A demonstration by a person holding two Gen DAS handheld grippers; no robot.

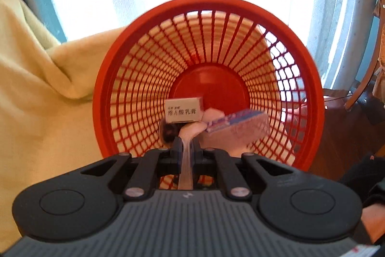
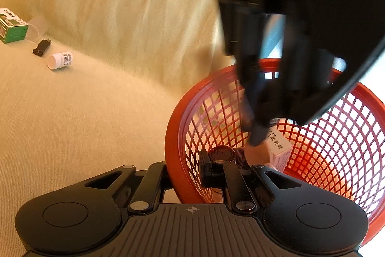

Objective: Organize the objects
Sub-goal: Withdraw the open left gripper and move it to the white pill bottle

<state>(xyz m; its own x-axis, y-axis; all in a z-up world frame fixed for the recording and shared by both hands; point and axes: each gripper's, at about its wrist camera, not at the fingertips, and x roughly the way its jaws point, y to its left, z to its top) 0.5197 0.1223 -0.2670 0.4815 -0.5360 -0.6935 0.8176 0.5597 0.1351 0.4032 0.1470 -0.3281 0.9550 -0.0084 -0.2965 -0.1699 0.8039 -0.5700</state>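
Looking straight into the mouth of a red mesh basket (image 1: 207, 0) from the left wrist view, tipped toward the camera with a cream cushion (image 1: 36, 88) behind it on the left. Got the left gripper (image 1: 186, 143) pinched nearly closed on a thin pale strip (image 1: 190, 134) that runs up between the fingers (can't tell what it really is, too blurry and washed out). Reaching into the basket with that, right by a small tan box (image 1: 184, 110) with Chinese print, sitting low against the mesh wall. Also seeing a second, blurred box (image 1: 238, 124) with a purple and blue edge to the right of the first one, touching or not, hard to say. Over on the right wrist view: got the right gripper (image 2: 185, 172) straddling the basket rim, one finger outside the mesh and one inside, clamped on the wall. Catches the left gripper there too, as a big dark blur hanging overhead with its tips down by the tan box. Spotted a dark round thing (image 2: 221, 153) just past the inner finger, no clue what. Lying out on the cream fabric, well apart from the basket: a green box (image 2: 12, 25), a clear cup (image 2: 38, 25) just beside it, a small black item (image 2: 42, 47) and a white bottle (image 2: 60, 60) on its side.
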